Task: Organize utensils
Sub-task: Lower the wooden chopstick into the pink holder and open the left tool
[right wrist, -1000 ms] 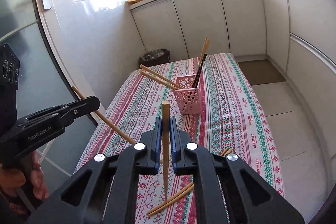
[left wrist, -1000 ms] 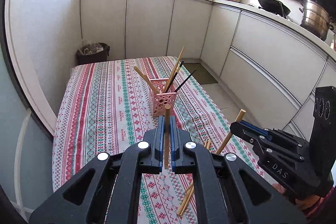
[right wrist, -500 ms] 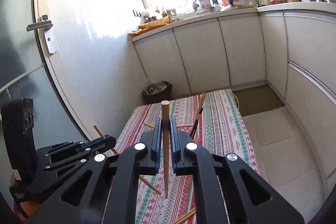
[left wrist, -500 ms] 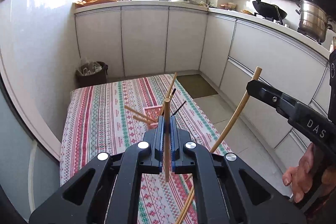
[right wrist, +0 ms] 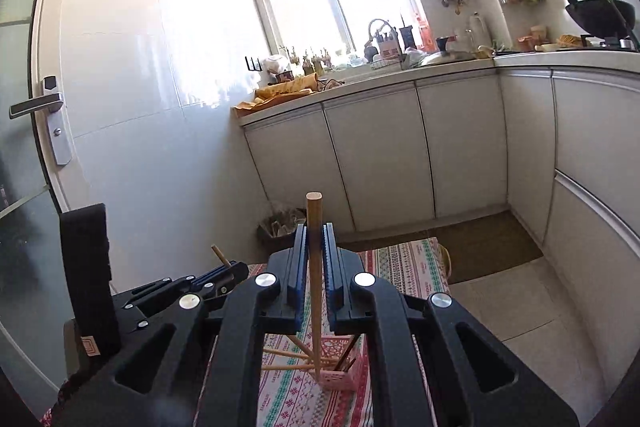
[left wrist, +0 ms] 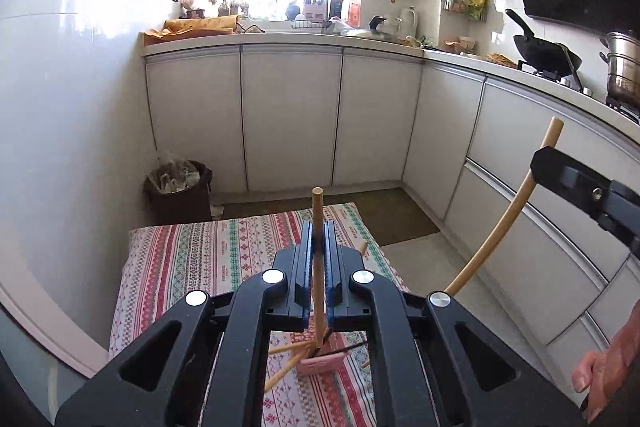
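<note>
My left gripper (left wrist: pixel 318 233) is shut on a wooden chopstick (left wrist: pixel 318 215) held upright, its lower tip over the pink perforated holder (left wrist: pixel 322 363). My right gripper (right wrist: pixel 314 239) is shut on another wooden chopstick (right wrist: pixel 314 219), also upright, its tip down at the pink holder (right wrist: pixel 340 379). The holder stands on the striped tablecloth (left wrist: pixel 224 259) with several wooden and dark chopsticks leaning out of it. The right gripper shows at the right of the left wrist view (left wrist: pixel 560 163), the left gripper at the left of the right wrist view (right wrist: pixel 224 273).
White kitchen cabinets (left wrist: pixel 292 119) line the back and right. A dark bin (left wrist: pixel 180 191) stands on the floor past the table's far edge. A brown mat (right wrist: pixel 488 243) lies on the floor. A door with a handle (right wrist: pixel 36 105) is at the left.
Both grippers have risen and tilted up with their chopsticks. They now stand above the pink holder, which has dropped low in both views under the jaws.
</note>
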`<action>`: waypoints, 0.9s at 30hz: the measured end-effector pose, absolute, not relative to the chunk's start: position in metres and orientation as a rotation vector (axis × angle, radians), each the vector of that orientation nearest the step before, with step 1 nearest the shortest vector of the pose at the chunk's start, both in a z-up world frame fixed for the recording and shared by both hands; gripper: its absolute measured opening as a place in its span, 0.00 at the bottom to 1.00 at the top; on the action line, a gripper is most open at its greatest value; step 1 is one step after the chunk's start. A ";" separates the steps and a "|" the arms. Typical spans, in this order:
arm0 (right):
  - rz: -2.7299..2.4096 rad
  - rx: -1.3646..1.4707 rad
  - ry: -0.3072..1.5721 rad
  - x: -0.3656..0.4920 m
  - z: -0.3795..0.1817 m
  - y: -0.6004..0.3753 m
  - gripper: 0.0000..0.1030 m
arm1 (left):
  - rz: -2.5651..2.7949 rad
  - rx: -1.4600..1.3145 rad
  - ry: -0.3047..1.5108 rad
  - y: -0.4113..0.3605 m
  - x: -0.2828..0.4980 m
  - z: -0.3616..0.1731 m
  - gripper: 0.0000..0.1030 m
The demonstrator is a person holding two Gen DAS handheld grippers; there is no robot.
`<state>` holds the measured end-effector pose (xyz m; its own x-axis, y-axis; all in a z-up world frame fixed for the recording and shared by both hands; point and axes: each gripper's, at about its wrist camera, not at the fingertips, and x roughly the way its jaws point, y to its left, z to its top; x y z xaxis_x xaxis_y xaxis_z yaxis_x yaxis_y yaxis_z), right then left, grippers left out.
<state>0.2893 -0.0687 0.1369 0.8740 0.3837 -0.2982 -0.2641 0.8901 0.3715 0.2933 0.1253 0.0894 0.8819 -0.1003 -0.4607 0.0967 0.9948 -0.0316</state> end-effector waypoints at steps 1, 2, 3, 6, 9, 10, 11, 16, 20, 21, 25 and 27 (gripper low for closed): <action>0.343 0.321 0.375 0.296 0.134 -0.066 0.08 | -0.102 -0.012 0.492 0.125 0.303 0.084 0.04; 0.342 0.315 0.376 0.302 0.131 -0.064 0.08 | -0.093 -0.012 0.509 0.125 0.312 0.076 0.05; 0.342 0.315 0.379 0.308 0.127 -0.062 0.08 | -0.080 -0.007 0.526 0.126 0.318 0.069 0.06; 0.346 0.320 0.392 0.319 0.114 -0.055 0.08 | -0.088 -0.077 0.548 0.137 0.319 0.056 0.14; 0.344 0.303 0.399 0.327 0.105 -0.046 0.08 | -0.079 -0.132 0.458 0.151 0.293 0.068 0.21; 0.343 0.300 0.403 0.328 0.101 -0.042 0.08 | -0.071 -0.147 0.431 0.155 0.284 0.073 0.30; 0.341 0.300 0.410 0.331 0.099 -0.039 0.08 | -0.059 -0.165 0.400 0.162 0.273 0.079 0.34; 0.339 0.307 0.438 0.342 0.084 -0.023 0.08 | -0.019 -0.215 0.334 0.187 0.249 0.097 0.39; 0.324 0.292 0.470 0.350 0.065 -0.007 0.10 | -0.001 -0.235 0.349 0.200 0.245 0.094 0.39; 0.318 0.283 0.491 0.353 0.061 -0.003 0.12 | 0.001 -0.238 0.362 0.202 0.245 0.091 0.39; 0.288 0.258 0.503 0.347 0.059 -0.002 0.18 | 0.015 -0.239 0.402 0.206 0.248 0.082 0.39; 0.279 0.260 0.499 0.341 0.063 -0.007 0.22 | 0.009 -0.230 0.416 0.204 0.248 0.080 0.39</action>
<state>0.3413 -0.0066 0.0634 0.8419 0.3241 -0.4315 -0.1985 0.9295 0.3108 0.2479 0.2039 0.0797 0.9149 -0.0386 -0.4019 -0.0555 0.9739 -0.2199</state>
